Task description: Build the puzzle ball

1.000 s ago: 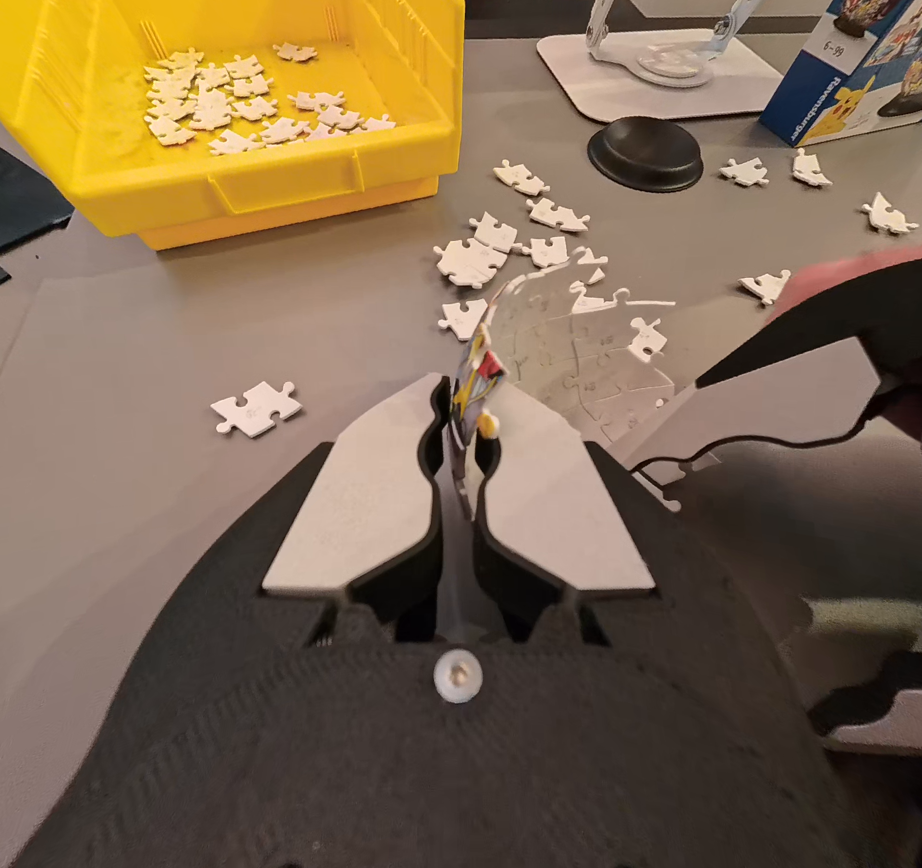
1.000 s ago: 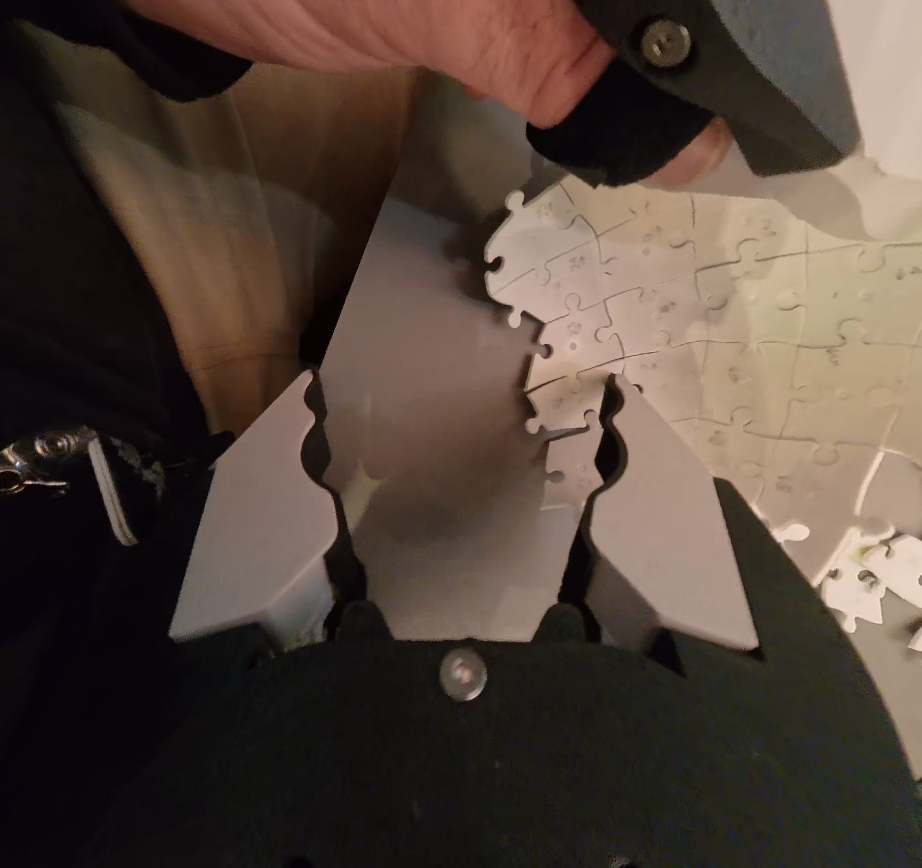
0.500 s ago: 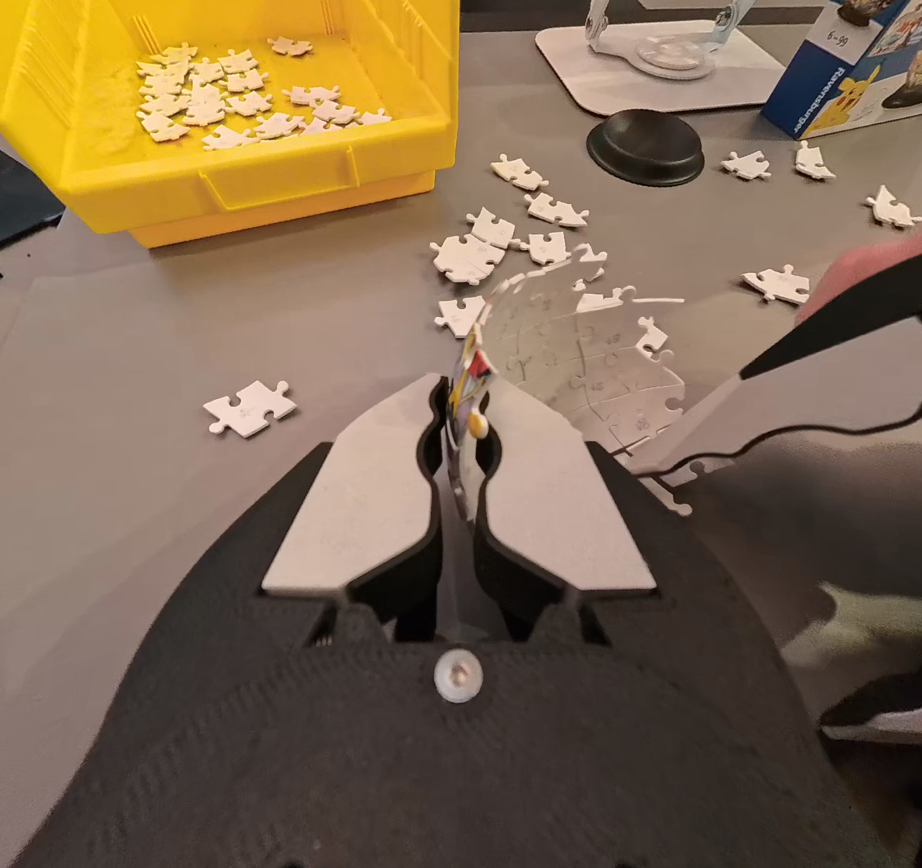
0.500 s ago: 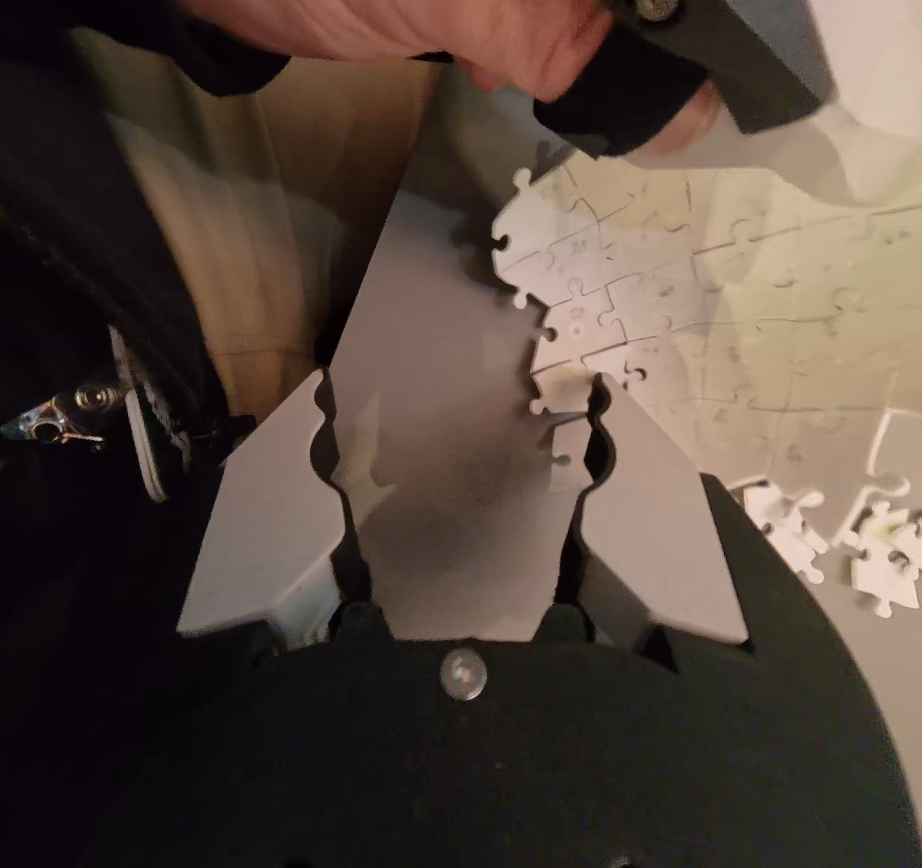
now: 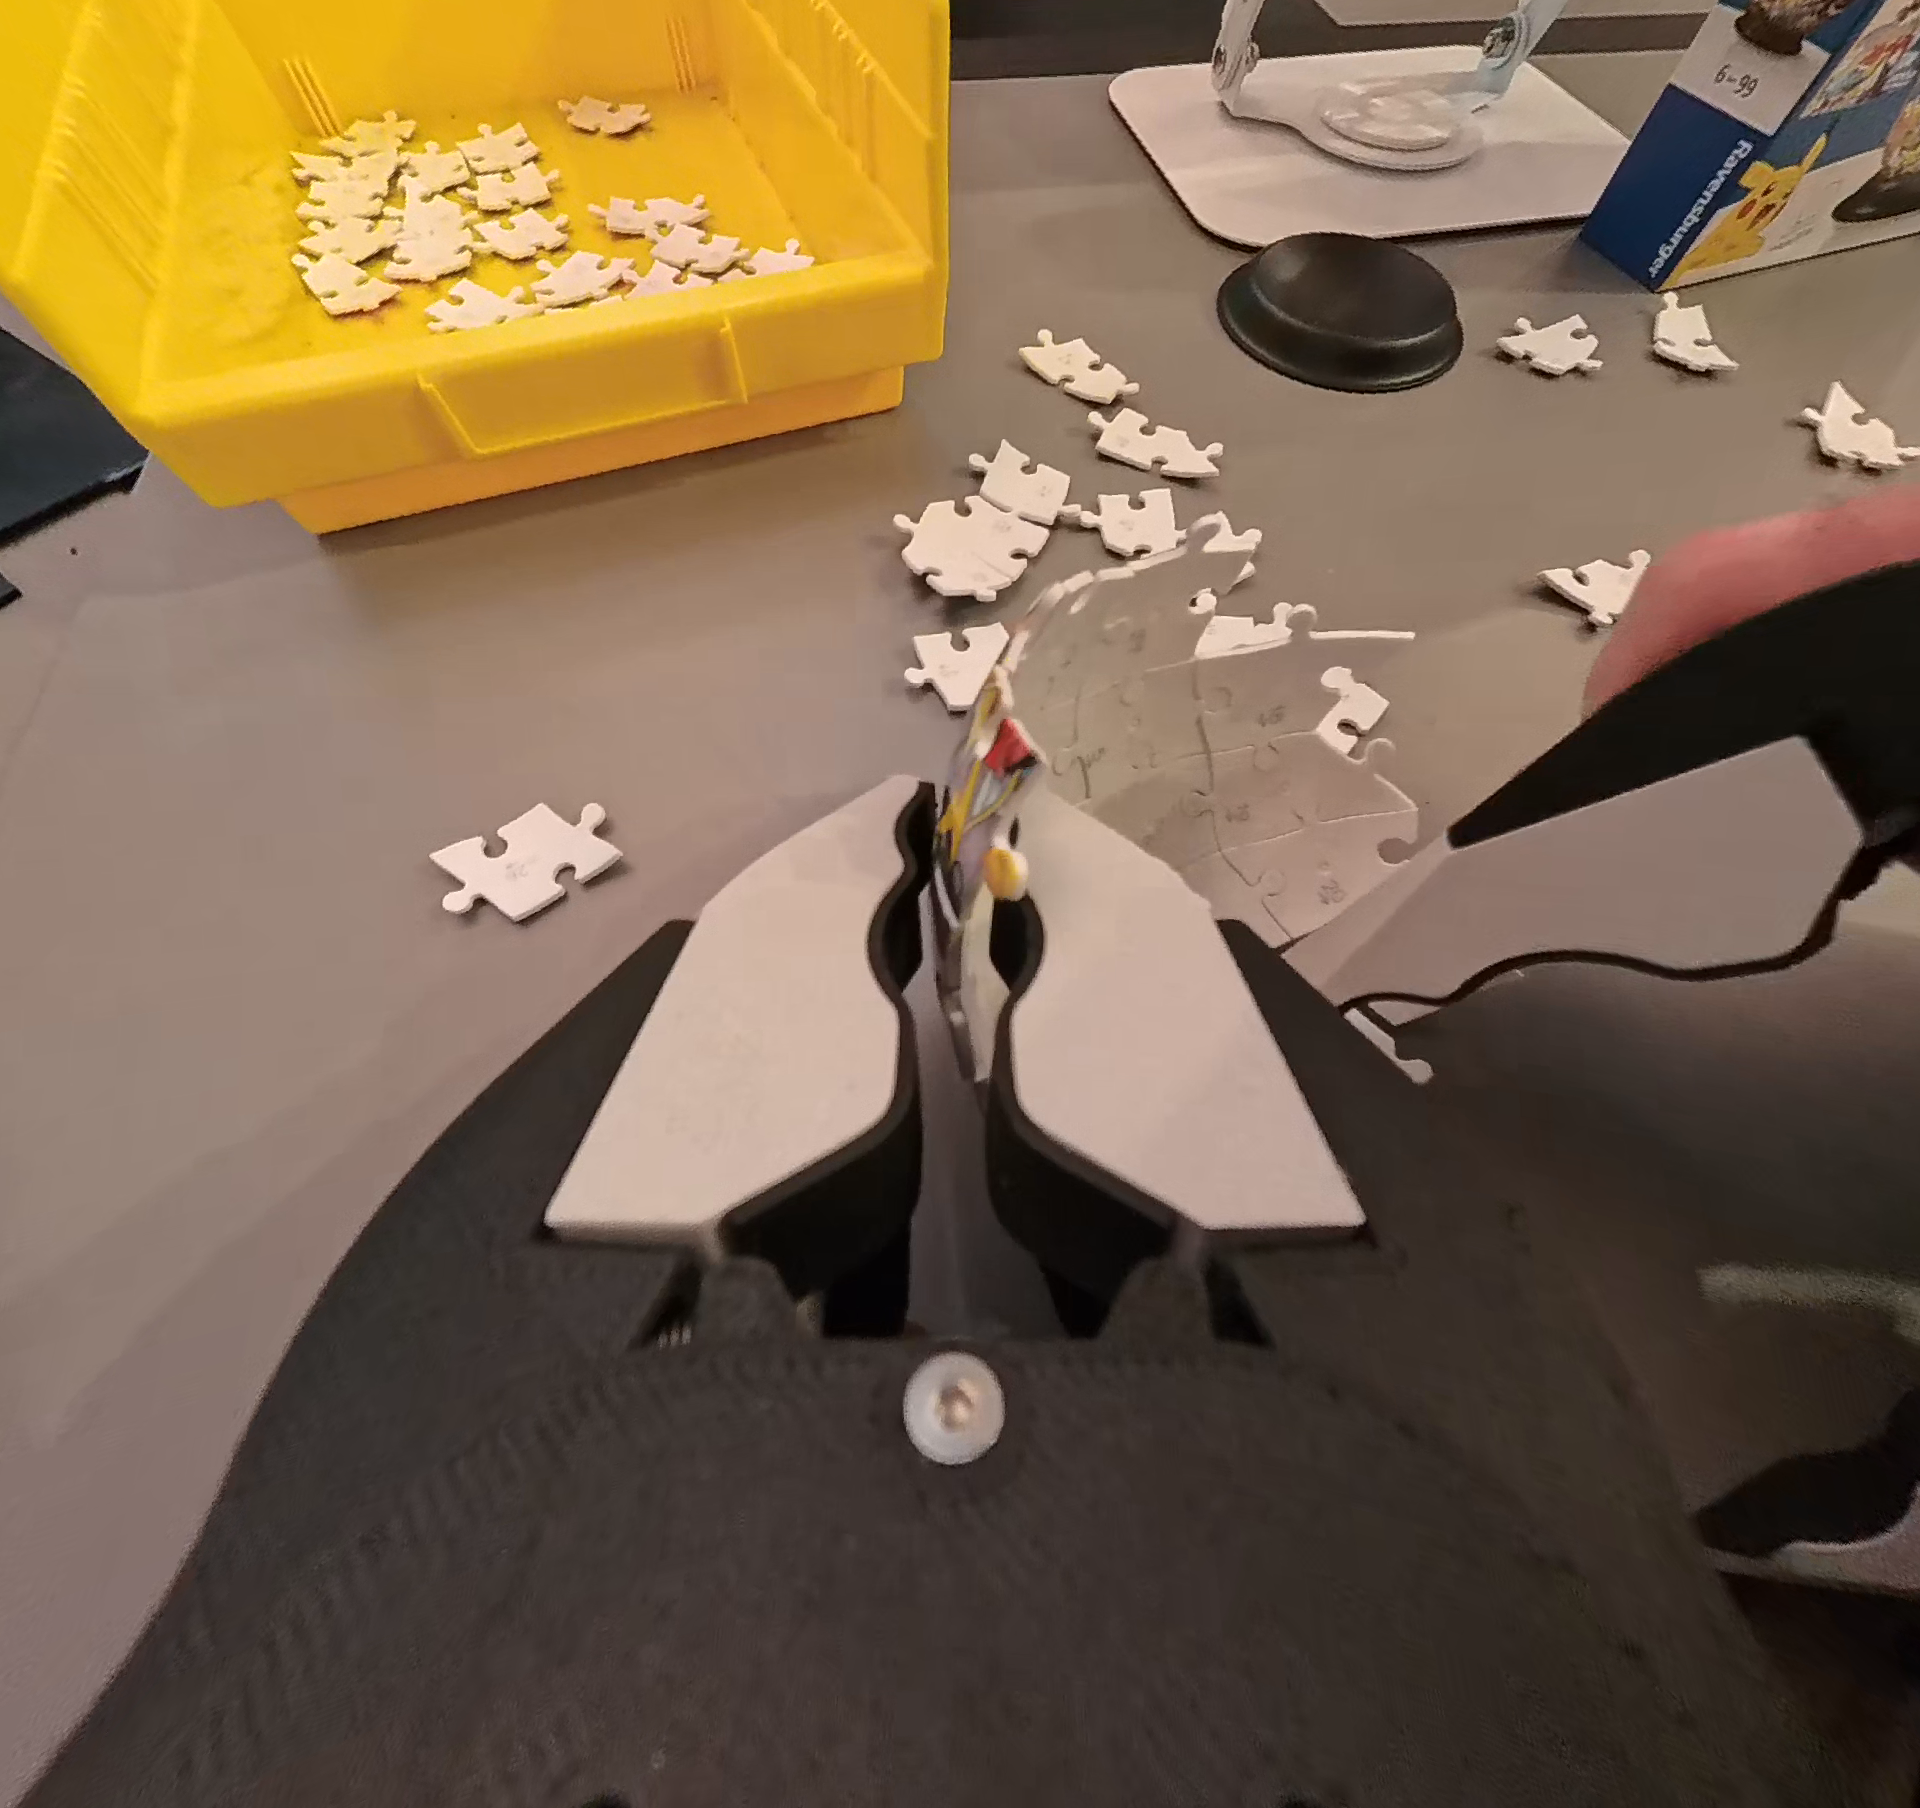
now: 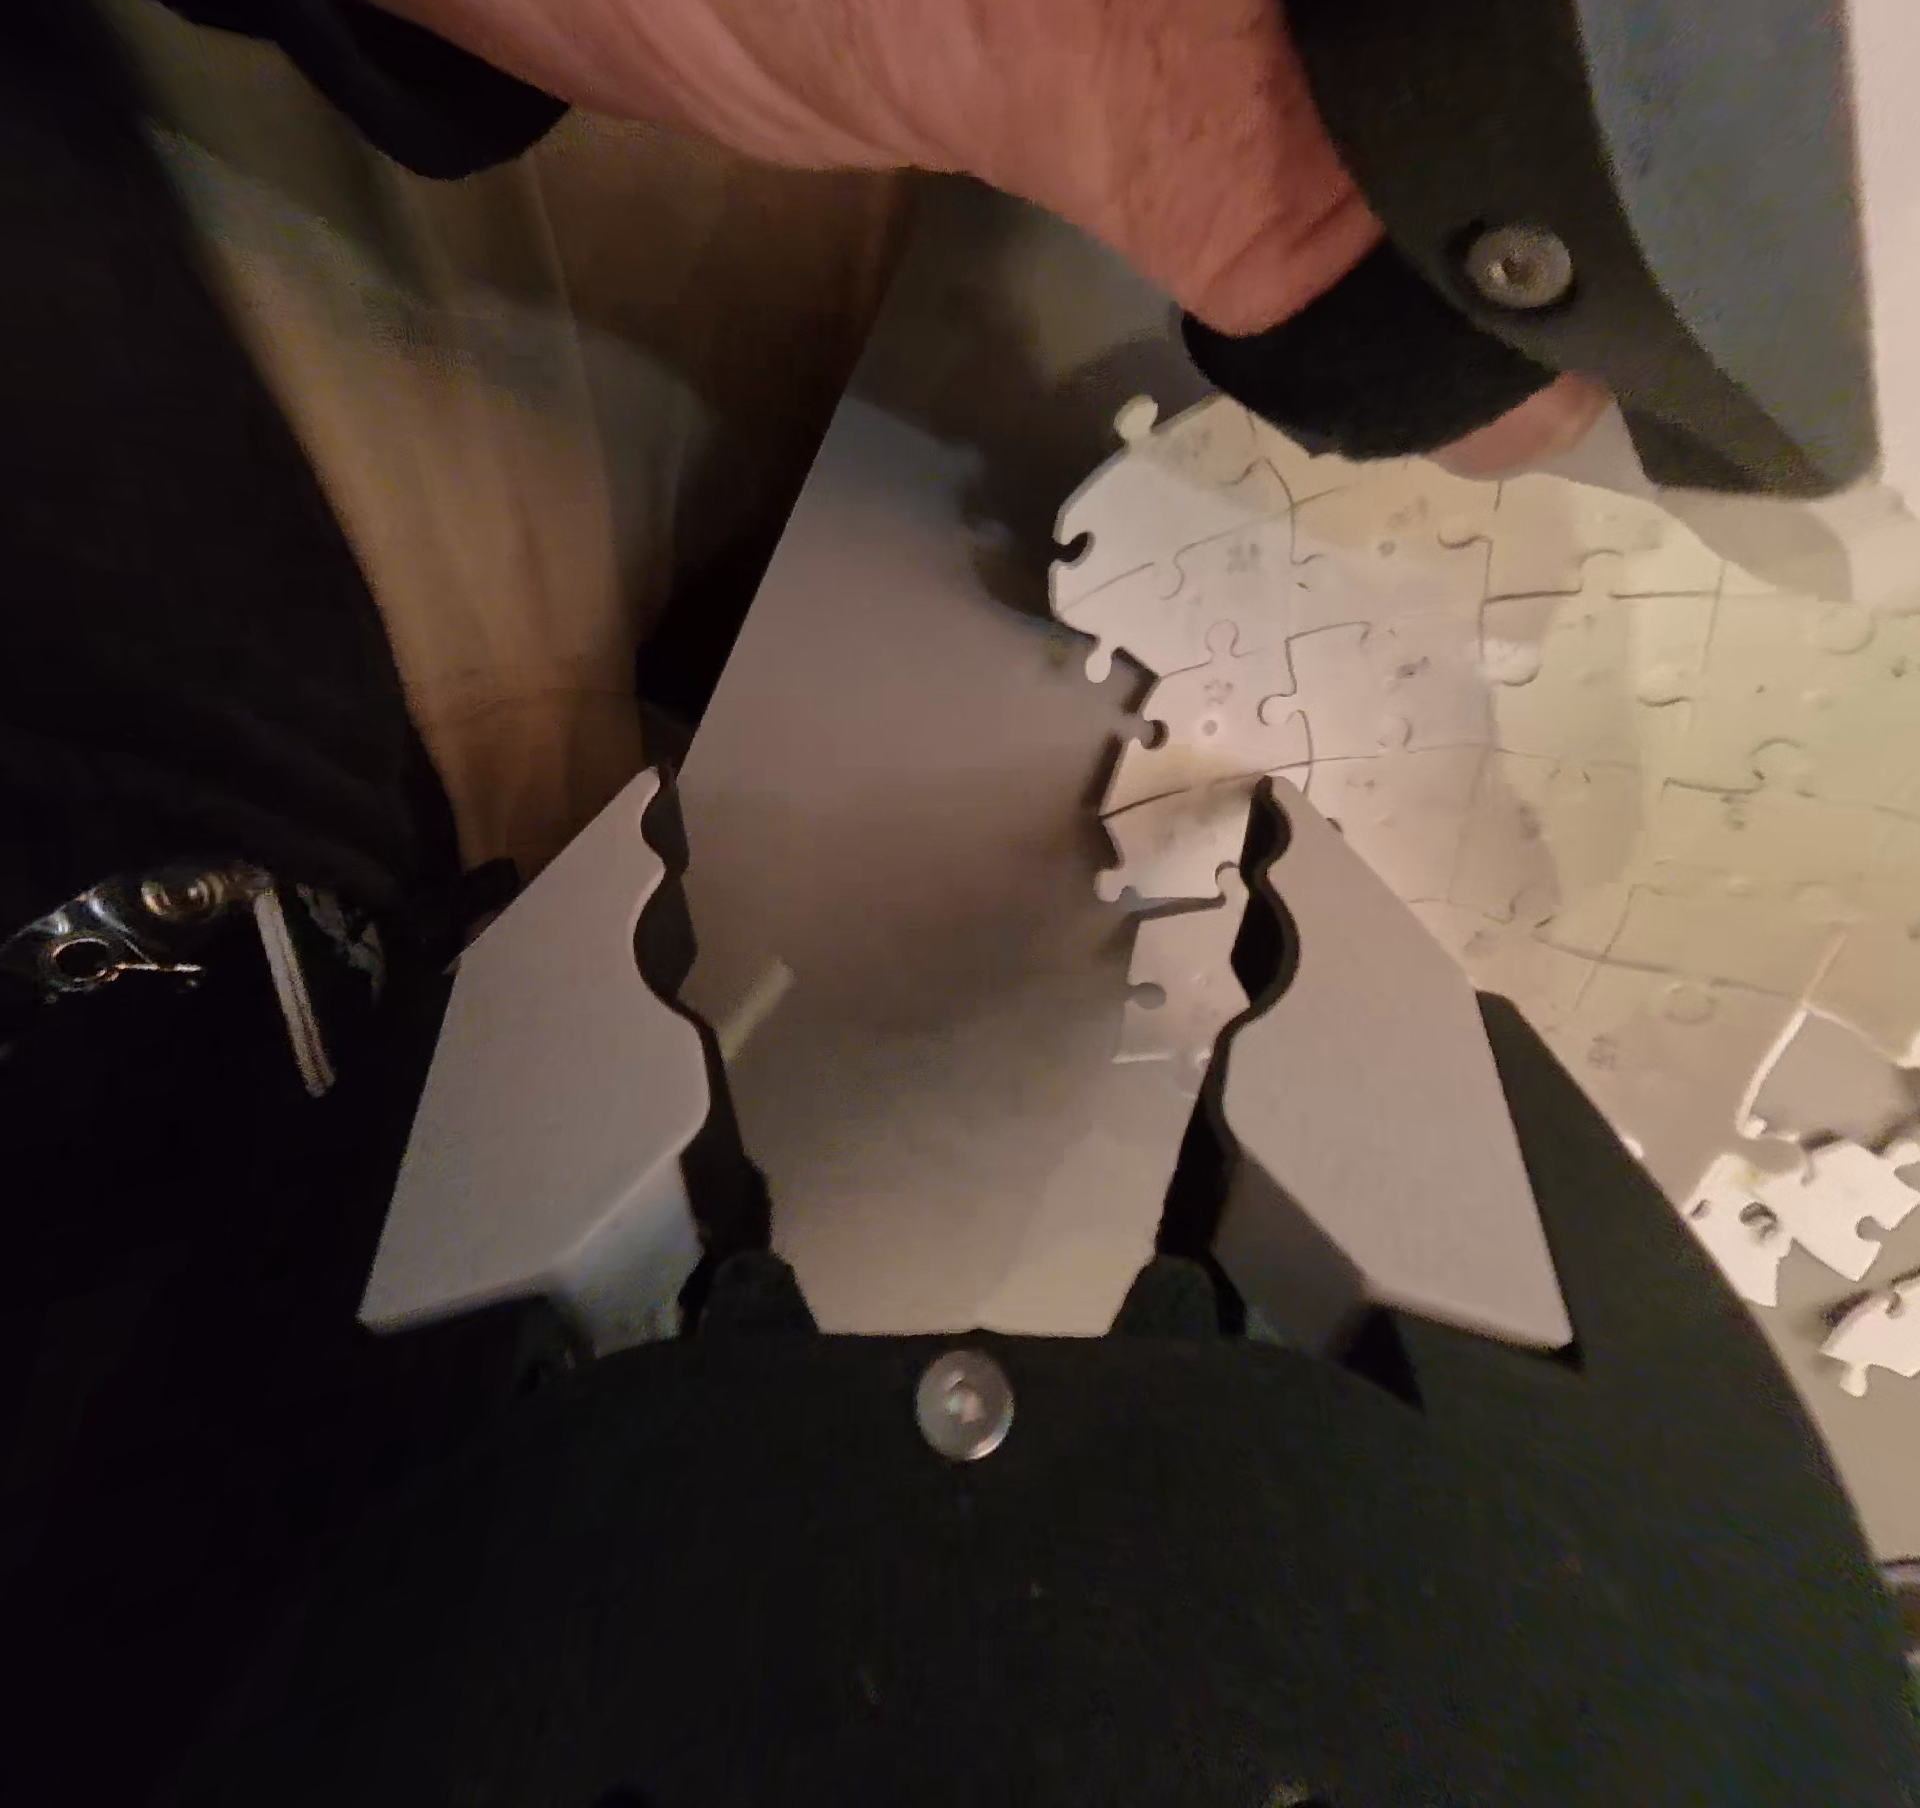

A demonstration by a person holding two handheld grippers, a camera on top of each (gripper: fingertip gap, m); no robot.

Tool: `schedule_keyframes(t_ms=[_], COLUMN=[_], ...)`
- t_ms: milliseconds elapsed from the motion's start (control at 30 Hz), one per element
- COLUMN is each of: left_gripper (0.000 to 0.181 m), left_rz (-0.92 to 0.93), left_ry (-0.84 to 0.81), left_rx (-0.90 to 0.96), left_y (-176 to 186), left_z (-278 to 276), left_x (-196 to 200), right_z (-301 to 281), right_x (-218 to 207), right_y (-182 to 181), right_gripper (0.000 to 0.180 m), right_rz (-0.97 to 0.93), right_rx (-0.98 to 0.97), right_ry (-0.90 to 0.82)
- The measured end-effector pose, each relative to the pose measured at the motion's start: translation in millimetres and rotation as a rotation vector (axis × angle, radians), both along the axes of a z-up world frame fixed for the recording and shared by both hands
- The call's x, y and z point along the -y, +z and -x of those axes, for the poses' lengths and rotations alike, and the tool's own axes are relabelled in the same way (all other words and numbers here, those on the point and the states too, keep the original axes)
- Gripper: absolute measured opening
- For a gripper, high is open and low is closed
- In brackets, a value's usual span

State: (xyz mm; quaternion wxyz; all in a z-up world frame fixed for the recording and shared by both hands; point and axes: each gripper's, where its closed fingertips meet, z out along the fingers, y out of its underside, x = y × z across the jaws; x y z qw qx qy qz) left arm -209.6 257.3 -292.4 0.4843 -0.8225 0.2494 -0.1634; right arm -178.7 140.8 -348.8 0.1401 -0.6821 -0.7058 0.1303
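Left wrist view first: the left gripper [image 5: 961, 828] pinches the rim of the curved puzzle shell [image 5: 1184, 771], held on edge above the grey table [image 5: 312, 719], with loose pieces [image 5: 525, 859] scattered between it and the yellow bin [image 5: 582, 387]. The grip is narrow, so the shell would likely twist or shed pieces if pushed sideways. Right wrist view: the right gripper [image 6: 961, 823] is spread, empty, one finger [image 6: 1351, 1010] lying against the shell's white inner face [image 6: 1403, 719] (printed side hidden). Pressure there could probably pop the joints nearest that edge, since only the opposite rim is supported.
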Motion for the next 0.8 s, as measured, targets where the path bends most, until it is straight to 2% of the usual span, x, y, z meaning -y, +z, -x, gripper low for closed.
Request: schedule_keyframes(t_ms=[200, 367, 500, 700, 800], left_gripper=[0.008, 0.009, 0.009, 0.009, 0.009], left_rz=[-0.001, 0.007, 0.016, 0.028, 0.034], left_ry=[0.004, 0.009, 0.014, 0.025, 0.028], left_rx=[-0.003, -0.001, 0.005, 0.023, 0.027], left_y=[-0.9, -4.3, -5.4, -6.4, -7.4], left_z=[1.3, 2.8, 3.7, 5.1, 6.0], left_x=[-0.5, 0.2, -0.3, -0.1, 0.1], right_z=[0.1, -3.4, -17.2, -31.4, -33.3], right_x=[-0.3, 2.7, 0.0, -24.6, -33.7], right_y=[-0.5, 12.8, 44.0, 43.1, 42.8], right_gripper=[0.106, 0.095, 0.082, 0.054, 0.052], right_rz=[-0.002, 0.039, 0.142, 0.379, 0.349], right_rx=[0.074, -0.049, -0.212, -0.444, -0.498], right_ry=[0.024, -0.043, -0.213, -0.631, -0.701])
